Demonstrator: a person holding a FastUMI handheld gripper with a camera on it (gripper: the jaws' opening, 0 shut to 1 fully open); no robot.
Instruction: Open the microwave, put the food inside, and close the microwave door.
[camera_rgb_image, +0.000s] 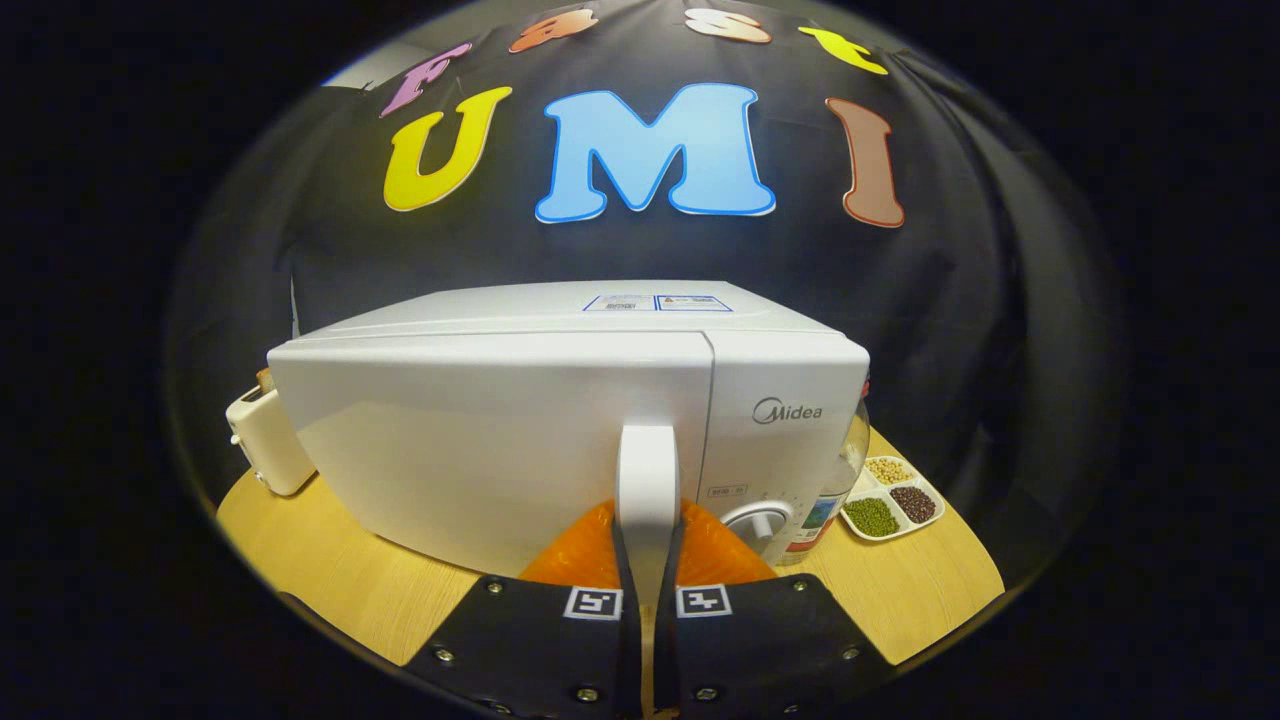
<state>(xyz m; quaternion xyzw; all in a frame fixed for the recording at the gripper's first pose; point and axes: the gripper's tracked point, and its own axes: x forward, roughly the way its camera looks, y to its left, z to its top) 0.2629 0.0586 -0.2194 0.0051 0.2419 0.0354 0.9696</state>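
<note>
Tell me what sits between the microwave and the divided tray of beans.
In the gripper view, a clear bottle stands between the microwave and the tray. The tongs grip the door handle.

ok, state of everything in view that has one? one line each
microwave: upright on the table, door closed
door handle: clamped between the tool's fingers
tool: shut on the door handle
toaster: upright, beside the microwave, something in its slot
sectioned tray: flat on the table, compartments filled with beans and grains
bottle: upright, tucked behind the microwave's corner
</note>
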